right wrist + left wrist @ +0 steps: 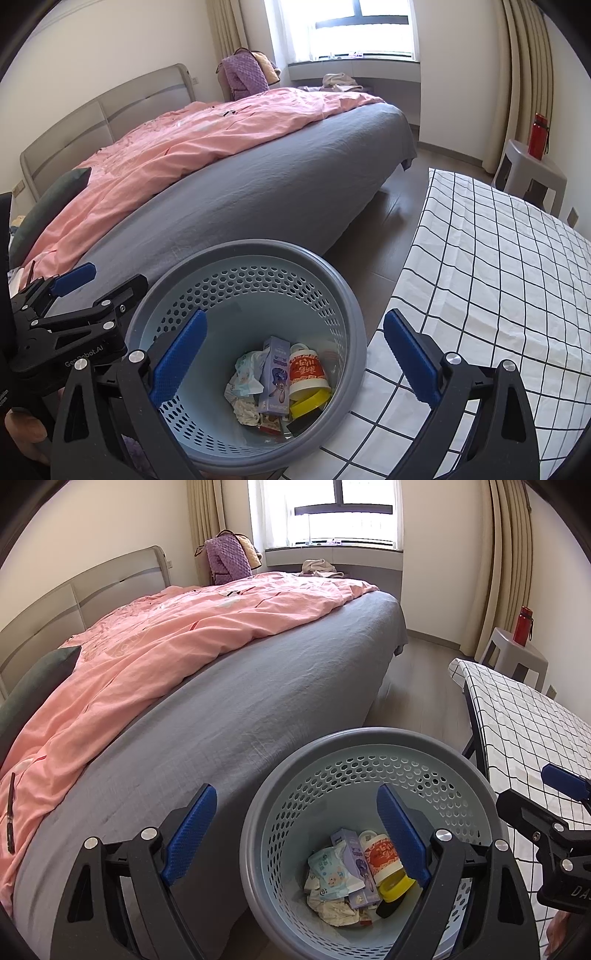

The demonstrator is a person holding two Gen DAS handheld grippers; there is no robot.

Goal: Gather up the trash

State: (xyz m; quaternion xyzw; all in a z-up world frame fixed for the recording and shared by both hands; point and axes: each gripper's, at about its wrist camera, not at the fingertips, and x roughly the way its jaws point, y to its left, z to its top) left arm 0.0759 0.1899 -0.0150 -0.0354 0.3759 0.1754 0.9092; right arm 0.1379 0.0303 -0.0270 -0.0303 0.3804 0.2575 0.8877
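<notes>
Evidently late stage of trash collection. Both grippers hover above the waste basket [255,834], which stands on the floor between the bed [236,701] and the checked tablecloth [498,266]. Left gripper [295,834]: jaws spread wide, nothing between the blue pads. Right gripper [295,358]: likewise released and empty. Collected trash lies at the basket bottom: a purple carton [275,376], a red-labelled cup [306,373], a pale wipes packet [328,871], a yellow lid [310,400] and crumpled paper [246,410]. The visible part of the tablecloth bears no litter, and none shows on the floor. Judged from this, most or all of the collecting is done; a dark slim object [10,812] on the pink quilt [147,642] is too unclear to class as trash.
</notes>
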